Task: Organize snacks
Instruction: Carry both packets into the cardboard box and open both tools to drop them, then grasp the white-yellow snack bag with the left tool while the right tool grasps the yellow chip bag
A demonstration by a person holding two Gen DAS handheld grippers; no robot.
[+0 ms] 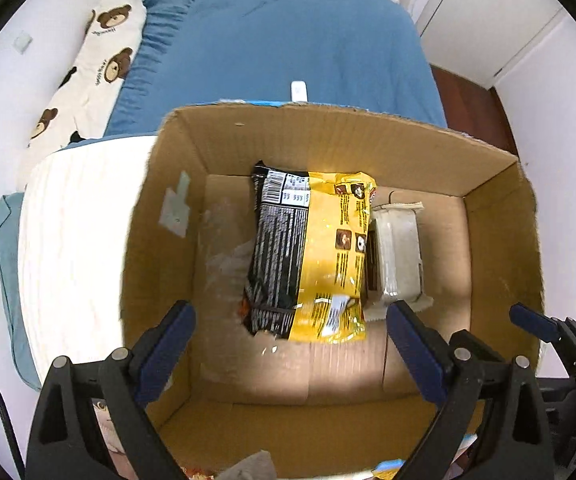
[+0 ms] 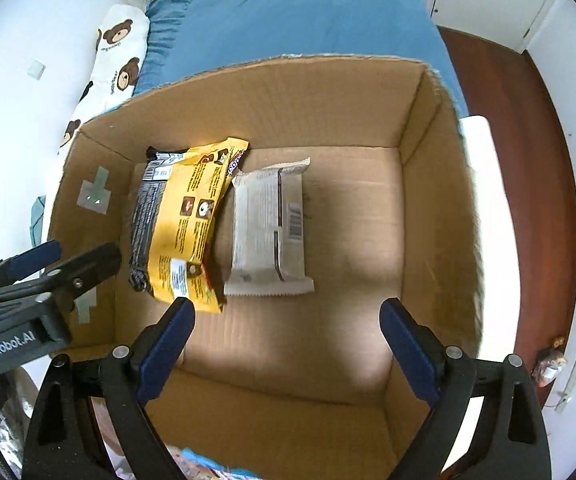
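Both the left claw [image 1: 289, 324] and right claw [image 2: 288, 320] hang spread and empty above the cardboard box [image 2: 327, 92] on the bed [image 2: 288, 16]. Inside lie a yellow snack bag [image 2: 186, 220] and white packet [image 2: 268, 226]: probably light, crinkly, slippery; best pinched across a sealed edge.

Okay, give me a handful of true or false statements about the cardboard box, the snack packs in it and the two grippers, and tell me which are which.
1. The cardboard box holds a yellow and black snack bag and a white snack pack. True.
2. The left gripper is clamped on the yellow and black snack bag. False: its jaws are wide open with nothing between them.
3. The white snack pack lies beside the yellow and black snack bag on the box floor. True.
4. The box is closed with its flaps taped down. False: it is open at the top.
5. The right gripper holds the white snack pack. False: it is open and empty above the box.
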